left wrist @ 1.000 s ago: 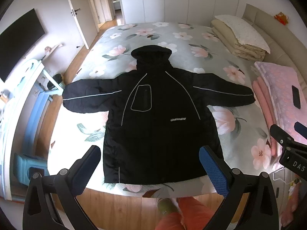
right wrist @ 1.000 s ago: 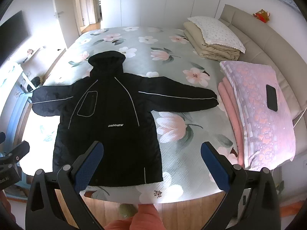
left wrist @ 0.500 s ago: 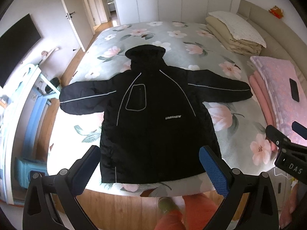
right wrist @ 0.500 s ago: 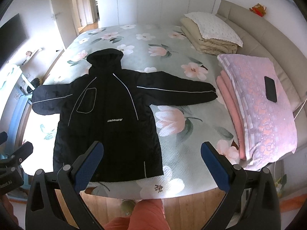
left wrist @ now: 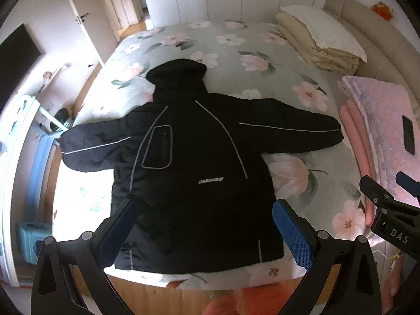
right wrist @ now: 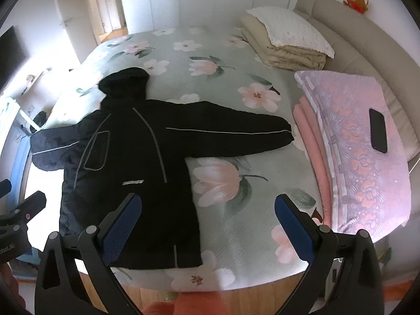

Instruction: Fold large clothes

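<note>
One black hooded jacket (left wrist: 189,173) is lying spread flat on the bed (left wrist: 262,60), back side down toward the floral cover, near the foot edge and toward its left half. Its hood (left wrist: 177,74) is pointing toward the far wardrobes, and both sleeves are stretching straight out to the sides; the left cuff is reaching past the bed's side edge, the right cuff is ending just beside a folded pink quilt (right wrist: 362,152). Thin pale piping is running along each sleeve and curving down the chest, a piped rectangular pocket is sitting on one chest panel, and small white lettering is showing at mid-body, too blurred to read. The hem is lying close to the foot edge of the mattress.

The left hand-held gripper (left wrist: 203,225) is hovering above the hem with its blue pads spread wide, holding nothing. The right hand-held gripper (right wrist: 207,223) is likewise gaping wide and empty, over the jacket's right hem corner and the bare cover beside it.

A dark phone (right wrist: 378,130) is resting on the pink quilt.
</note>
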A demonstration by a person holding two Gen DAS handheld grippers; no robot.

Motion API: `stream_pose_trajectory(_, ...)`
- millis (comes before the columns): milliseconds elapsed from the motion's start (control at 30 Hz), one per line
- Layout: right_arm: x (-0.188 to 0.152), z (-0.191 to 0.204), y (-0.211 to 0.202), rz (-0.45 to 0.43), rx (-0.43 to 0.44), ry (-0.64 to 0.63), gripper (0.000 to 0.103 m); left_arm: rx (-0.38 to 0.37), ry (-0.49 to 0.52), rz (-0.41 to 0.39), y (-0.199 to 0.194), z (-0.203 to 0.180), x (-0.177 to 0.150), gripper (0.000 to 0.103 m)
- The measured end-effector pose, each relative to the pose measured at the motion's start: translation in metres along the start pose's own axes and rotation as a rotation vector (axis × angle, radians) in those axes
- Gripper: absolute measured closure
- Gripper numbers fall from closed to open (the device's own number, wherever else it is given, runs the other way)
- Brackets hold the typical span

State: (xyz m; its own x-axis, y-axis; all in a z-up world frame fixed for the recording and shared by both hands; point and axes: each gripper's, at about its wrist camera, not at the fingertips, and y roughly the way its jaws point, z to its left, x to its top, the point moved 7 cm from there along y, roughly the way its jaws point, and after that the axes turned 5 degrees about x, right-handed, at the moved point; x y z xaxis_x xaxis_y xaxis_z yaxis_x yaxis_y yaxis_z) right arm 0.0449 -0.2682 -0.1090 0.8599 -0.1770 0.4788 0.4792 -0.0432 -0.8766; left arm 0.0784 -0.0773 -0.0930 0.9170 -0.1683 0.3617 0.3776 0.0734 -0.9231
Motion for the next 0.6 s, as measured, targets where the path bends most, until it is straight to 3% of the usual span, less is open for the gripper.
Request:
stream_pose_trajectory(200, 0.018, -0.044, 0.066, 0.072, -0.010, 0.051, 0.001, 0.023, 0.010, -0.039, 0.051, -0.038, 0.046, 0.001)
stream_pose_trajectory(300, 0.032, -0.068, 0.108, 0.077, -0.012, 0.074, 0.001, -0.059, -0.034, -0.054, 0.077, -0.055, 0.063, 0.001)
stream_pose_trajectory(400, 0.046, -0.094, 0.152, 0.066, 0.051, 0.123, 0.001, -0.131, -0.118, -0.069, 0.111, -0.067, 0.079, 0.001)
stream_pose_trajectory(467, 0.054, -0.129, 0.191, 0.053, 0.076, 0.204, 0.001, -0.118, -0.134, -0.084, 0.142, -0.070, 0.089, 0.001)
stream_pose_trajectory(600, 0.068, -0.208, 0.268, 0.047, 0.066, 0.375, 0.001, -0.036, -0.072, -0.121, 0.202, -0.078, 0.107, 0.001)
